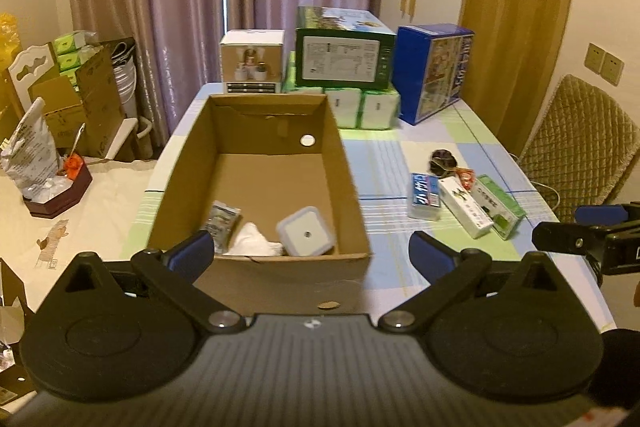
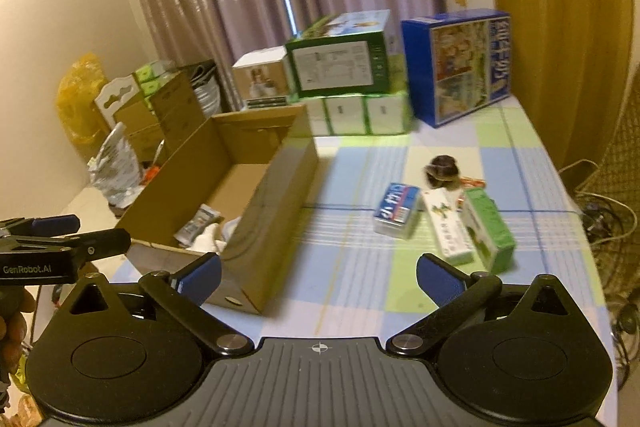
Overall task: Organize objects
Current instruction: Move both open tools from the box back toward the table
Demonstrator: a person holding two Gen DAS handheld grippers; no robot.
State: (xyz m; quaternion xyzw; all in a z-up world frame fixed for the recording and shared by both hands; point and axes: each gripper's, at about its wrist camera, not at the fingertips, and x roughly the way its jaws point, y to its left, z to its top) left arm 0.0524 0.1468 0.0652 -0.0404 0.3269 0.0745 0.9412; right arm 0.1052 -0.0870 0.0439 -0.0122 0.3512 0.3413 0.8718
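Left wrist: cardboard box (image 1: 256, 163) with sachet (image 1: 221, 223), white container (image 1: 306, 235).

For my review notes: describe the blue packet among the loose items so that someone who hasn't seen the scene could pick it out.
On the checked tablecloth, right of the open cardboard box, lies a small cluster of packets. The blue packet is the one nearest the box, beside the white carton and the green carton. It alone is blue with large white characters.

Both wrist views forward, sharing cardboard box (image 1: 256, 163)
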